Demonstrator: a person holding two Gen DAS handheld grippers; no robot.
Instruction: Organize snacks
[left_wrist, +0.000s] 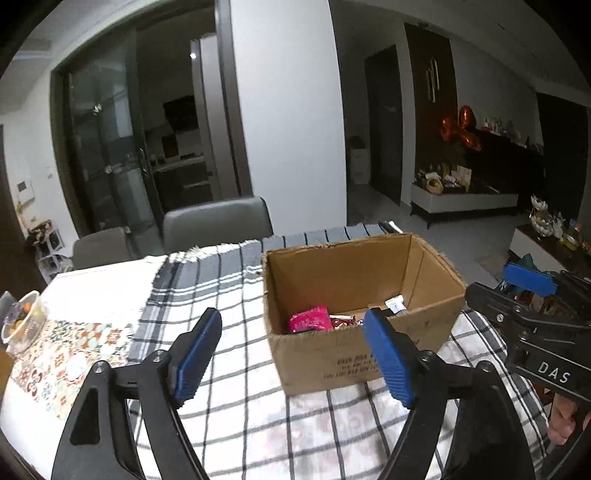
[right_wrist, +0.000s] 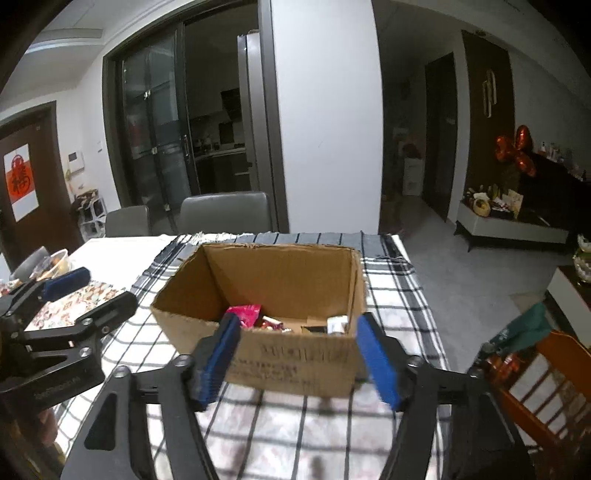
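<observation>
Several snacks already lie in the cardboard box, my one landmark here: a pink packet against its left inner side, a red-and-white wrapper beside that, and a small white carton toward its right inner corner; other dark items on its floor I cannot identify. Outside the box I find no loose snack on the checked cloth, so I judge the sorting nearly or wholly finished, though the cloth close under my tongs is partly hidden. Left tongs: released, jaws wide, nothing between them, hovering short of the box's near left corner. Right tongs: released likewise, empty, framing the box's near wall without touching it. Room around the box: open cloth to its left and in front; to its right only a narrow strip before the bench edge and the drop to the floor. Behind the box the cloth runs to the far edge, where two grey chair backs stand. Left of the box, well apart, a clear food tub sits by the bench edge. An orange wooden chair stands off the box's near right side, a hazard for any wide swing of my right hand.
</observation>
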